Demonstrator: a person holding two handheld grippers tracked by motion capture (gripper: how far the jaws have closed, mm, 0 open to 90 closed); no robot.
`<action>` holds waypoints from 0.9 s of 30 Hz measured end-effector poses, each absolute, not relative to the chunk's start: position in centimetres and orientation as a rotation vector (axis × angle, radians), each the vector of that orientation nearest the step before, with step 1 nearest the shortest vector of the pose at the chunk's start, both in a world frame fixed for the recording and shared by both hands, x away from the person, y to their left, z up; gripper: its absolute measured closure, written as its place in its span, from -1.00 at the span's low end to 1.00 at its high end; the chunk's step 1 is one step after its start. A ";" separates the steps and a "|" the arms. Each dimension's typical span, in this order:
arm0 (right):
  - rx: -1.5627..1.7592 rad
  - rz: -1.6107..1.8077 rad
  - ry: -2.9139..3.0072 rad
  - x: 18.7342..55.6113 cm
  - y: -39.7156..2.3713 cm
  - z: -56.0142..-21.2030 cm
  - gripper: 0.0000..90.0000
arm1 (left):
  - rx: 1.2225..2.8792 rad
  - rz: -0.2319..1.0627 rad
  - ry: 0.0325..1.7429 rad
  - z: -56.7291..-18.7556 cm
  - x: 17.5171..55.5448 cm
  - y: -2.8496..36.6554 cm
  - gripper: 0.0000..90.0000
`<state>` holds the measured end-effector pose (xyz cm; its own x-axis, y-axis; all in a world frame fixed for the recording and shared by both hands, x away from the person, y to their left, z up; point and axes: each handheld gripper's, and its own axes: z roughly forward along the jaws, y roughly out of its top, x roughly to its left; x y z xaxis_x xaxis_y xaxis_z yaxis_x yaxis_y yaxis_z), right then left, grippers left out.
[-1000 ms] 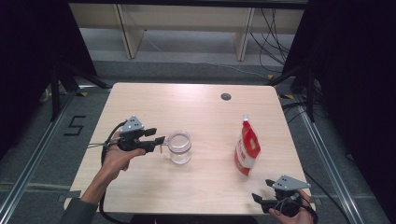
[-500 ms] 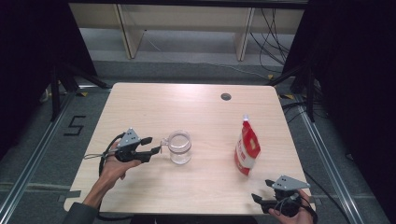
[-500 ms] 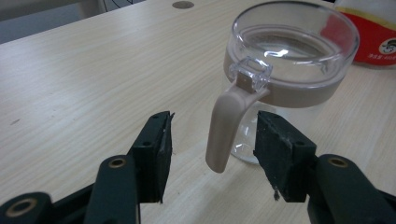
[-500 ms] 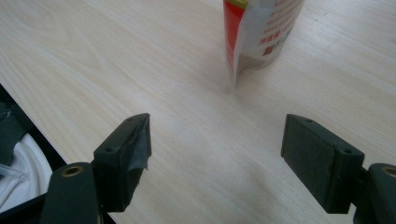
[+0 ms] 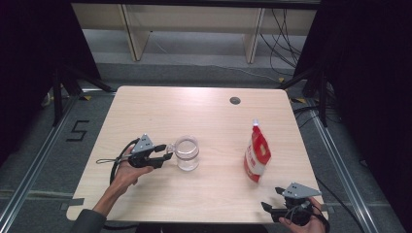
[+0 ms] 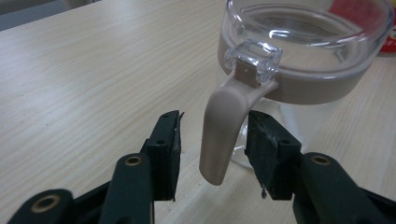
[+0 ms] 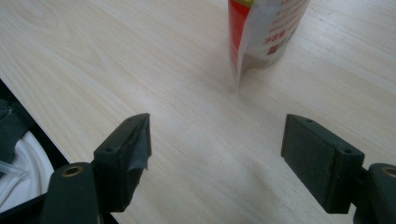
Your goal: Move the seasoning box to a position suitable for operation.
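The glass jar (image 5: 187, 153) stands upright on the desk (image 5: 204, 116), left of the middle and nearer the front edge than the back. It is a clear, round vessel with a wide mouth; a beige band runs around it just under the rim, and a small clear clasp (image 6: 253, 57) sits on that band. From the clasp a beige handle (image 6: 223, 127) curves down along the jar's wall, its lower end hanging free above the wood.

The left gripper (image 5: 165, 158) lies level, just left of the jar, and points at it. Its jaws have just been closing, with the handle between them. In the left gripper view one pad (image 6: 261, 149) is right against the handle, while the other pad (image 6: 168, 144) stands apart from it, so no grip is made yet.

The right gripper (image 5: 272, 199) rests near the front right corner, jaws spread wide with bare wood between them. A red and white pouch (image 5: 256, 154) stands upright just beyond it, well apart from the jar.
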<state>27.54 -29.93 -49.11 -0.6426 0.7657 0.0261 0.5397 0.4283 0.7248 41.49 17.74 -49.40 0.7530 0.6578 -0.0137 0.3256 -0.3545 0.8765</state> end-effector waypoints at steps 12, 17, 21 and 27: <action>1.113 1.040 2.392 27.6 -29.9 -49.2 -0.44 | 1.959 0.394 0.712 -49.6 42.0 17.3 0.63; 1.114 1.039 2.391 27.6 -29.9 -49.2 -0.44 | 1.968 0.426 0.696 -49.7 41.7 17.2 0.66; 1.112 1.049 2.388 27.6 -29.9 -49.2 -0.44 | 1.944 0.413 0.692 -49.9 41.3 17.1 0.65; 1.109 1.045 2.383 27.6 -30.0 -49.2 -0.44 | 1.962 0.416 0.658 -49.8 40.0 16.2 0.65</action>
